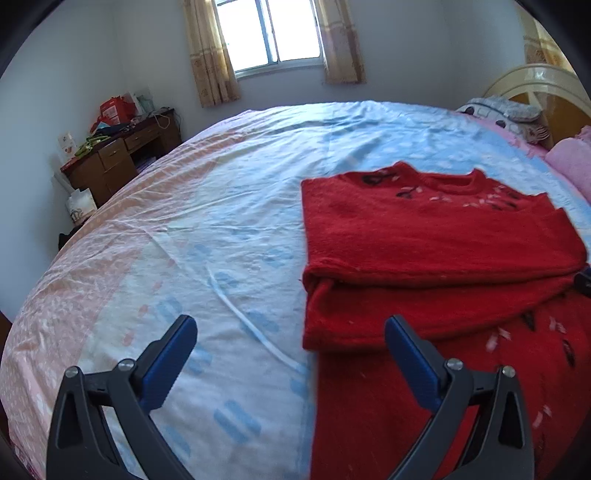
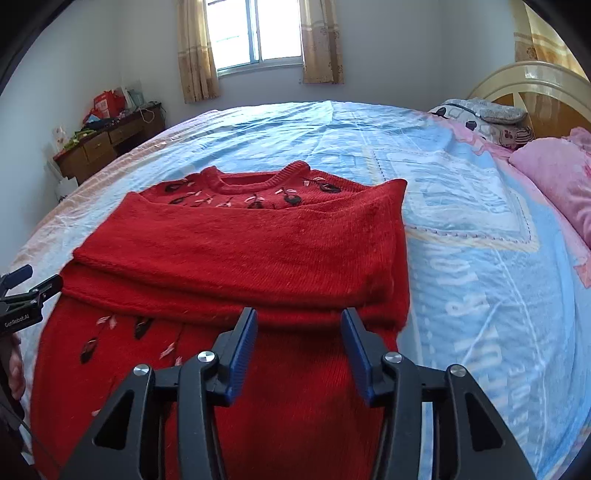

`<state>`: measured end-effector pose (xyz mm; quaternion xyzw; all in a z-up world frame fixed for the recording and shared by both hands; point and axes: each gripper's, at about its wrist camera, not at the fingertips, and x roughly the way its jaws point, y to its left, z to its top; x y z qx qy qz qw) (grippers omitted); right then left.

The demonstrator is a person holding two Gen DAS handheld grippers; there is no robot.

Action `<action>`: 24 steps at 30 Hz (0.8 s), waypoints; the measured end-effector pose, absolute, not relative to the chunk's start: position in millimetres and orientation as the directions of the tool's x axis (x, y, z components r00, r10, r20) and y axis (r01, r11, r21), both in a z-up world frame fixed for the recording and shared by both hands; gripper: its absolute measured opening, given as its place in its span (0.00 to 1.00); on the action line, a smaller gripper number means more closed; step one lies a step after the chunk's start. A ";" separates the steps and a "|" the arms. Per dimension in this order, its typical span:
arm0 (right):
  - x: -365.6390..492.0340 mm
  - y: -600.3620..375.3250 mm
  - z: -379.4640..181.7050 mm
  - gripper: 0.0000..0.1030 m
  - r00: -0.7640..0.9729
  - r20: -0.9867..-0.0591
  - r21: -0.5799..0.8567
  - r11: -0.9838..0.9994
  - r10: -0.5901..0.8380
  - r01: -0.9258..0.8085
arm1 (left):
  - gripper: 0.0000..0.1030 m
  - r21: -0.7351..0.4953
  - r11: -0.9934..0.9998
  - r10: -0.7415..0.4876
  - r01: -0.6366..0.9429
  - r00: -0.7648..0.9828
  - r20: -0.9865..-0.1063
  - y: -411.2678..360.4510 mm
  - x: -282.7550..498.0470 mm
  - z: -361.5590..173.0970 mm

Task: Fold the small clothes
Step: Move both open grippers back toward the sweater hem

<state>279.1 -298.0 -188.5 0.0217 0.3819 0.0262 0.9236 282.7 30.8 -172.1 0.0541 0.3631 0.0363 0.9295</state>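
A red knitted sweater (image 2: 236,240) lies front-up on the bed (image 2: 461,229), its round neckline pointing toward the far edge below the window (image 2: 258,31) and its hem toward the near edge. Both sleeves are folded across the chest, one laid over the other, forming two stacked horizontal bands beneath the collar; black and pale pink flower embroidery shows around the neckline and again on the lower body. The garment rests on a light blue patterned sheet (image 1: 229,206), which turns to a pink dotted border toward the foot-end edge of the bed. The right gripper (image 2: 299,338) hangs over the lower middle of the sweater, its blue-padded fingers (image 2: 242,354) spread apart and holding nothing. The left gripper (image 1: 290,349) sits over the sweater's left side edge, fingers spread wide with nothing between them: one blue pad (image 1: 168,363) is above bare sheet, the other above red knit. In the right wrist view that left gripper also shows at the frame's left margin, just beside the folded sleeve end. Pink pillows (image 2: 554,173) and a cream headboard (image 2: 528,81) mark the head end, tan curtains (image 2: 195,51) flank the window, and a cluttered brown wooden desk (image 1: 122,155) stands in the far corner.
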 end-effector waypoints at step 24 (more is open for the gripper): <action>169.3 -274.9 -200.4 0.52 0.609 -0.782 0.083 0.991 0.132 -0.108 | 1.00 0.087 0.996 0.041 0.026 0.729 -0.683 50.0 197.3 -166.2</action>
